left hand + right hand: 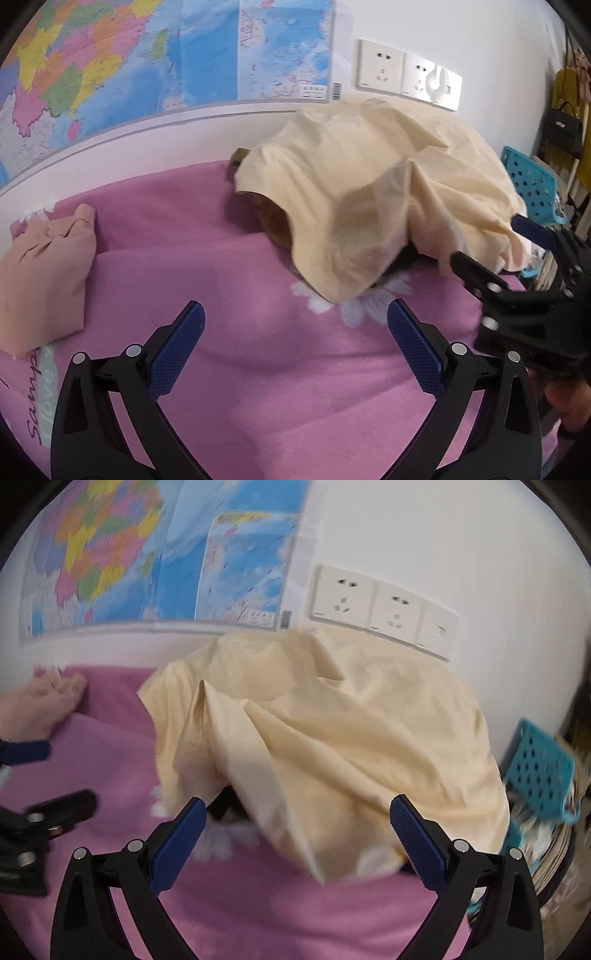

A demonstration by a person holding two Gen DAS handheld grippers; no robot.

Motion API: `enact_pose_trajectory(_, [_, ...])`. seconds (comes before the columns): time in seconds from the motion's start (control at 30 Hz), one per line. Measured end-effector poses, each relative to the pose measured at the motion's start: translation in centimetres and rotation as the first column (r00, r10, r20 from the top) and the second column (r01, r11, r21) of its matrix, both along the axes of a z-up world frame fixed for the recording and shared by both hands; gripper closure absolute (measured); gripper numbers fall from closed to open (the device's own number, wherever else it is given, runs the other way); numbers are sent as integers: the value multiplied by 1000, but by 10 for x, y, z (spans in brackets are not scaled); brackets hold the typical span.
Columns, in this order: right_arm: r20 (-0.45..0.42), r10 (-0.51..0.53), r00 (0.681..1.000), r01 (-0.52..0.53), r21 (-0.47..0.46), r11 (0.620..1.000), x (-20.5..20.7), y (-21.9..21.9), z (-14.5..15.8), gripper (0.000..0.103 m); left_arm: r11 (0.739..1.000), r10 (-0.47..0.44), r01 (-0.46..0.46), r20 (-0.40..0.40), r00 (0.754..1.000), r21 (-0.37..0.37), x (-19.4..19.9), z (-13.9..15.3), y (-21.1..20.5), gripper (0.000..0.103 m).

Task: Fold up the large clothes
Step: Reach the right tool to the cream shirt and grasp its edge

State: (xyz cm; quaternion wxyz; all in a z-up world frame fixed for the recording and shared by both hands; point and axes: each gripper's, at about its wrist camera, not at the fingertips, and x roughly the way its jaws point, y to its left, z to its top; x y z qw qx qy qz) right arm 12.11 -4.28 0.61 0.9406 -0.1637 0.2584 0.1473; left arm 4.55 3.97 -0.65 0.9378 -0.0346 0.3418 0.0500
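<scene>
The cream garment (369,206) sits heaped and rumpled on the pink bedsheet (229,369), bunched up against the wall below the map (147,55), draped over something darker underneath. No fold made yet; this looks like the opening grab. The left gripper (295,350) hovers over bare sheet, jaws spread wide, nothing in them. The right gripper (297,843) is right at the cloth's near edge, jaws wide apart too, fabric lying between the pads but not pinched. Next move, I'd judge: close on that hem, find a second corner, and pull the heap out flat.
</scene>
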Motion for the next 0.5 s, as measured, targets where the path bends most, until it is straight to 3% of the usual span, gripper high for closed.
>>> enact_pose_trajectory(0.23, [53,44,998,-33,-185,982,35,38,-16,10,1000,28,-28,-19,999,7,11,-6,20,5])
enact_pose_trajectory(0.27, [55,53,997,-41,-204,978,39,42,-17,14,999,32,-32,-24,999,7,13,-8,23,5])
enact_pose_trajectory(0.33, [63,53,997,-35,-257,966,45,49,-18,45,999,39,-38,-34,999,6,17,-11,29,5])
enact_pose_trajectory(0.37, [66,50,997,-29,-287,957,48,52,-18,70,999,43,-43,-38,998,8,18,-12,32,5])
enact_pose_trajectory(0.4, [58,53,997,-34,-289,957,50,51,-16,86,999,48,-47,-39,998,8,20,-12,34,5])
enact_pose_trajectory(0.5, [34,78,996,-71,-187,980,50,37,7,98,998,64,-63,-36,997,9,22,-13,45,5])
